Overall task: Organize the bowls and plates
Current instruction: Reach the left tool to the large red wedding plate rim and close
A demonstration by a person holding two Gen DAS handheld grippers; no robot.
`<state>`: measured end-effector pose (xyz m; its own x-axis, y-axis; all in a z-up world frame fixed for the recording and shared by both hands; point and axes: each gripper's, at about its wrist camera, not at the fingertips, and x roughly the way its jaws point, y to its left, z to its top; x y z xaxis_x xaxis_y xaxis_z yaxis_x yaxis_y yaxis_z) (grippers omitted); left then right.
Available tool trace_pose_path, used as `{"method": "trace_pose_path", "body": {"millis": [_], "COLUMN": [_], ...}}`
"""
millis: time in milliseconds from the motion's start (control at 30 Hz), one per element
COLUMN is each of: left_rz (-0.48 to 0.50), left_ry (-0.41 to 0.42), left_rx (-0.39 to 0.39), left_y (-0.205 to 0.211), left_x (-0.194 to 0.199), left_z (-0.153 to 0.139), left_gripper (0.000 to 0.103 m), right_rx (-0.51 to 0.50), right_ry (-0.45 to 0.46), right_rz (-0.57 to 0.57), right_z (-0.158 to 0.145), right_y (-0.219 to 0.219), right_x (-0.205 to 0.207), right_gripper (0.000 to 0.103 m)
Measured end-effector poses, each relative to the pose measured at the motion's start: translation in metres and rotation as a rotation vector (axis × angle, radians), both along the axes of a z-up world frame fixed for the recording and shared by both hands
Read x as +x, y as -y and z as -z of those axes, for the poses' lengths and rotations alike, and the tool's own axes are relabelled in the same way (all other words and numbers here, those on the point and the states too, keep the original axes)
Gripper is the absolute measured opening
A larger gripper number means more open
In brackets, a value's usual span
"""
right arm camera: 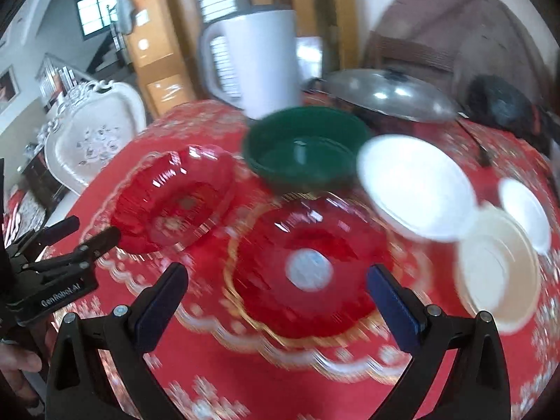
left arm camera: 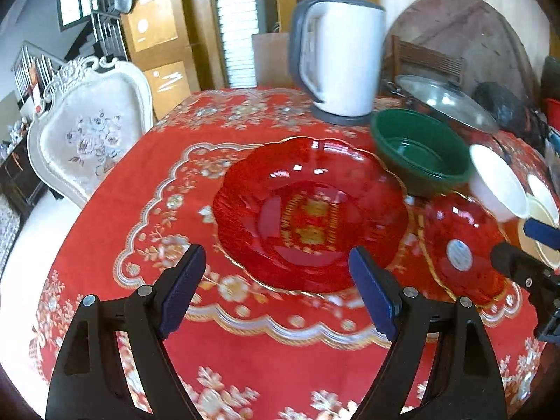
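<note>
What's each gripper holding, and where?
Nothing. Left gripper is open above the red plate; right gripper is open above the stickered red plate.

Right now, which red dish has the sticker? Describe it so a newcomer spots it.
Start at the white kettle, then come forward past the green bowl. The red glass dish just in front of it is the one. Unlike the other red dish to its left, it has a round white sticker at its centre.

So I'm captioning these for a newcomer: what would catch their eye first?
Two scalloped red glass plates on the floral red tablecloth, one before each open gripper. Behind them sit a dark green plastic bowl and a tall white electric kettle.
</note>
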<state>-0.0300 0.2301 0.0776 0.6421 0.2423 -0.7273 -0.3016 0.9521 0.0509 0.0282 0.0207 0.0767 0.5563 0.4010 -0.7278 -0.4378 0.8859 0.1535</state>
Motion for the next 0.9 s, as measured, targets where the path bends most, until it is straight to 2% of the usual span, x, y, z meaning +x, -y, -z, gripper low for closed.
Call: {"method": "trace_pose_path", "body": {"millis": [67,167,267,333,400,567,833,867,900], "left_rz": [-0.023,-0.056,-0.074,-0.091,-0.104,-0.086,-0.06,-0.056,-0.05], "left_ry": [-0.008,-0.023,-0.03,-0.041,-0.049,-0.067,-0.11,-0.115,-0.122], "left_rx": [-0.004,-0.014,-0.034,-0.037,-0.035,-0.057,-0.052,-0.054,-0.061], "left_y": [-0.014,-0.03,-0.045,-0.053,-0.061,-0.068,-0.065,-0.065,-0.065], "left_x": [0.005,0.018,0.026,0.032,0.038,0.049,0.068,0.071,0.074], "left_z": [0.003,0.01,0.013,0.017,0.02,0.027,0.036,0.037,0.039], "left_gripper": [0.084,0.084,0.084,0.084,0.084,0.084,0.084,0.084,0.084], "right_rx": [0.011,0.018,-0.002,-0.01,0.007,0.009,0.035,0.038,0.037], "right_ry": [0.006,-0.011,-0.064,-0.099,-0.138,-0.206,-0.278,-0.283,-0.283], "right_rz": [-0.034,-0.072,-0.099,-0.108,-0.114,-0.128,-0.135,-0.134,-0.131], "right_z": [-0.004,-0.004,0.001,0.008,0.013,0.019,0.031,0.033,0.034], "right_y": [-0.017,-0.039,-0.055,-0.064,-0.066,-0.076,-0.09,-0.091,-0.092], "right_x": [0.007,0.025,0.043,0.058,0.067,0.081,0.096,0.098,0.099], "right_gripper": [0.1,0.088,0.087,0.081,0.068,0.067,0.067,0.065,0.057]}}
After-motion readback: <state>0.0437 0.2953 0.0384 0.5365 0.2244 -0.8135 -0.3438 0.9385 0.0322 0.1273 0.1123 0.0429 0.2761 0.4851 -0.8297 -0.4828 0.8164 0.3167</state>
